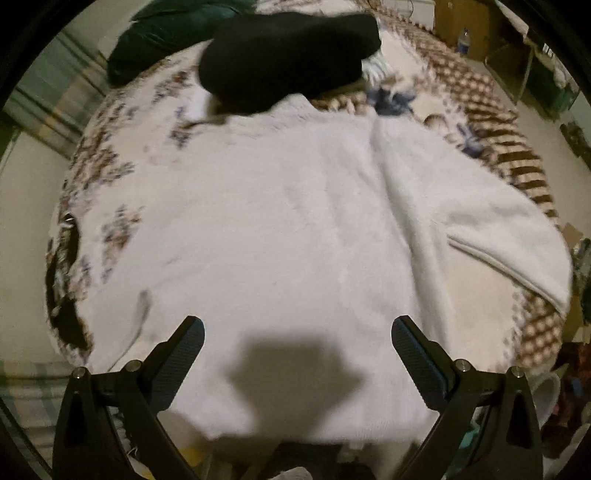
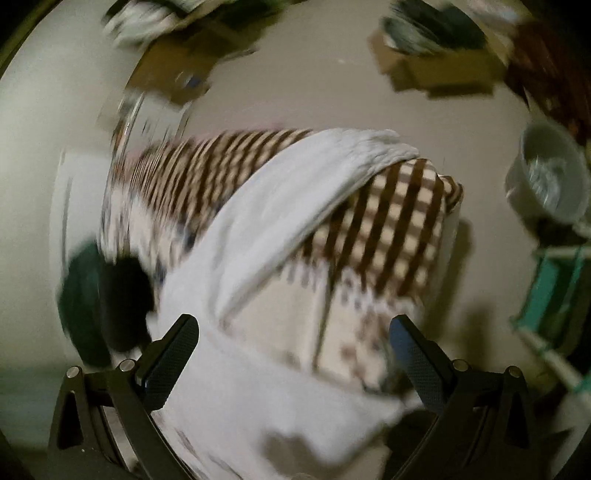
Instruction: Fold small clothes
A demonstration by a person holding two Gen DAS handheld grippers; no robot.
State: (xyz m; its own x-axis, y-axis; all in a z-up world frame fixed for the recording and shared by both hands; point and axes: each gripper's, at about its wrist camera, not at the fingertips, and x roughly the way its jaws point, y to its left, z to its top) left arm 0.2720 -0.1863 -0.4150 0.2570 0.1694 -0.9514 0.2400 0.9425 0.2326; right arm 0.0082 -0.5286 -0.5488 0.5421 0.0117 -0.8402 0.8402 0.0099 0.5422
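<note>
**White garment spread on a patterned bed, both tongs open above it**

A white, soft fleecy garment (image 1: pixel 295 221) lies spread flat across a bed covered by a cream blanket with floral print and a brown checked border (image 1: pixel 517 162). One sleeve (image 1: pixel 509 236) of the garment reaches out to its right side, towards the checked border; in the right wrist view the same sleeve (image 2: pixel 295 206) drapes across the brown checks, and that view is heavily blurred.

At the far edge of the white garment, touching its neckline area, sits a black bundled piece of clothing (image 1: pixel 288 59). Just beyond that, further from the garment, is a dark green cushion or cloth (image 1: pixel 162 33); it cannot be told which.

The left tongs (image 1: pixel 297 332) hover over the near hem of the white garment, jaws spread wide with nothing between them; a dark shadow falls on the fabric below. The right tongs (image 2: pixel 293 330) are likewise spread wide and hold nothing, positioned over the garment's near right part.

Off the bed, on the garment's right side, a white bucket-like container (image 2: pixel 546 177) and a teal frame (image 2: pixel 550 291) stand on pale floor. Brown cardboard boxes (image 2: pixel 436 74) sit further off.
</note>
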